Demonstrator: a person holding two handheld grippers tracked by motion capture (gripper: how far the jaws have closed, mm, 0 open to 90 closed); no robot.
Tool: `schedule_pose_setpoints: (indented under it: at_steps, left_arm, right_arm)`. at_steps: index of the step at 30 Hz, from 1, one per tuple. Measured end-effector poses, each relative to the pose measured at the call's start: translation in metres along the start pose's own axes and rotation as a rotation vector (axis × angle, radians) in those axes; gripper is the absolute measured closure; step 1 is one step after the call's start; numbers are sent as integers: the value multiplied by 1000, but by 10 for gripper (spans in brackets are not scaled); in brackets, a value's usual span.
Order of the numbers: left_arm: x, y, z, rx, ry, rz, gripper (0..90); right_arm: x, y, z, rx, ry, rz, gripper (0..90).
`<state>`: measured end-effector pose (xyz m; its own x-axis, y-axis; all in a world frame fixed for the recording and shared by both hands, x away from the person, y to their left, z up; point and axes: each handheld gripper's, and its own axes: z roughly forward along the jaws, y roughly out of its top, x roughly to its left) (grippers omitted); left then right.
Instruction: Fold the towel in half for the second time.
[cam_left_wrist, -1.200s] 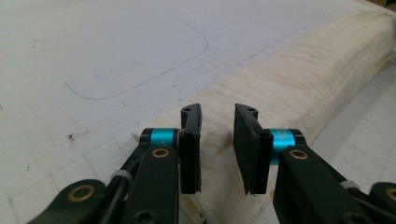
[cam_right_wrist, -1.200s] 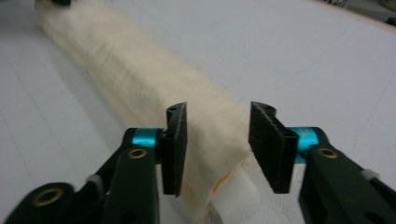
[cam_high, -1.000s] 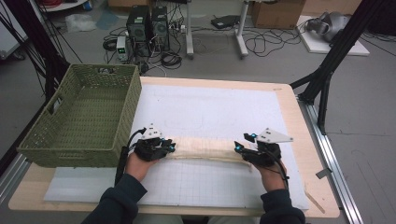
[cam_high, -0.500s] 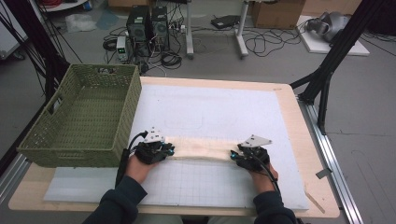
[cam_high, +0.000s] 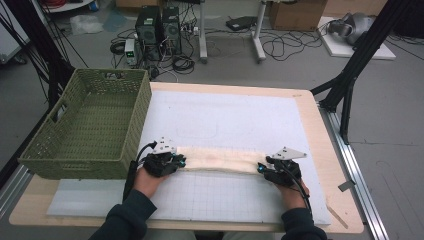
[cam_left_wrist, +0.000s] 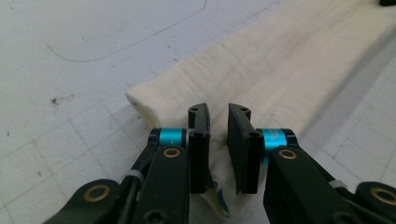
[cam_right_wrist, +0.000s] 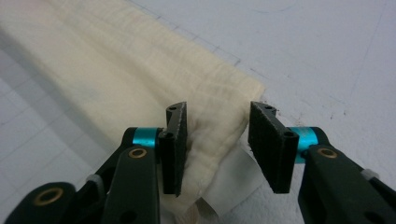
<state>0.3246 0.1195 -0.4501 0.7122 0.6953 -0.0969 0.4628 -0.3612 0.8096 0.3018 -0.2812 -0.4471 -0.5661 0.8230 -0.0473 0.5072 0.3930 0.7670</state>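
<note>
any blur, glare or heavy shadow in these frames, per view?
High view: soft and low-detail, even lighting, no glare on the white mat. Left gripper view: cream cloth sharp, faint shadow along its edge. Right gripper view: cloth's far end goes slightly soft, tongs crisp.

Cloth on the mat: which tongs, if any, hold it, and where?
The left tongs pinch the folded cream cloth at its left end; the right tongs stand open around its right end.

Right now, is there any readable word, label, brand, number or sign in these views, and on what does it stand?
None can be read.
The white mat: printed grid lines and a drawn curve, no lettering.
The label at the cream cloth's corner in the right gripper view: blank as seen.
</note>
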Motion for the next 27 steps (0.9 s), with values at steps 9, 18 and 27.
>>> schedule_pose_setpoints:
  at_steps: [9, 18, 27]
  left_arm:
    - [2, 4, -14, -118, -15, -19, 683]
    - [5, -1, -10, -62, 10, -31, 684]
    - [5, 4, -20, -135, 21, -48, 547]
  right_arm:
    - [-7, 8, -27, -164, 2, 50, 558]
    - [-6, 6, -26, -136, 21, 31, 579]
    - [-10, 5, -29, -136, -6, 32, 495]
